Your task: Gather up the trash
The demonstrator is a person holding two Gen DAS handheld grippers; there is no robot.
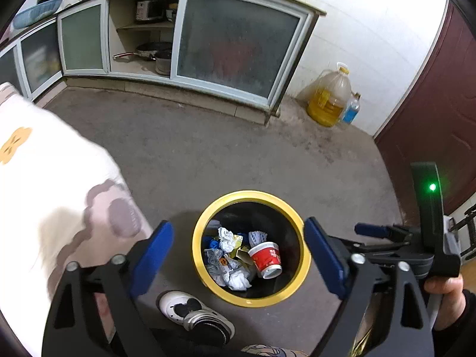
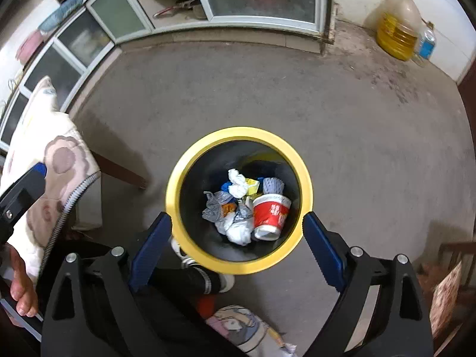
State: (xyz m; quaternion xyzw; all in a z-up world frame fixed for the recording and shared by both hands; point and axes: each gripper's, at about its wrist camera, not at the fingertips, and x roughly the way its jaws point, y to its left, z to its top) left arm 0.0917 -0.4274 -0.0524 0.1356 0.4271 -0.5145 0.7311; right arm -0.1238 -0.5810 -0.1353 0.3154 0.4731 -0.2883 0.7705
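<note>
Left gripper (image 1: 238,255) and right gripper (image 2: 238,248) both spread wide, empty, above the yellow-rimmed bin (image 2: 175,187). Inside: red cup (image 2: 269,215), crumpled tissues (image 2: 238,184), wrappers hard to identify. Shoe (image 1: 193,312) partly hidden beside the bin.

1. Left wrist view: looking forward and steeply down between two blue-padded fingers, onto a yellow-rimmed bin (image 1: 251,248) on the grey floor (image 1: 238,154); cabinets (image 1: 184,38) far ahead, oil jug (image 1: 328,98) at upper right.
2. Right wrist view: tilted more steeply, almost straight over the same bin (image 2: 239,200), closer to centre frame.
3. Shared: bin and its contents, floor, cabinets (image 2: 208,3), oil jug (image 2: 398,23), flowered cushion (image 1: 53,196) at left (image 2: 50,160).
4. Seen at the far right of the left view: the other handheld device.
</note>
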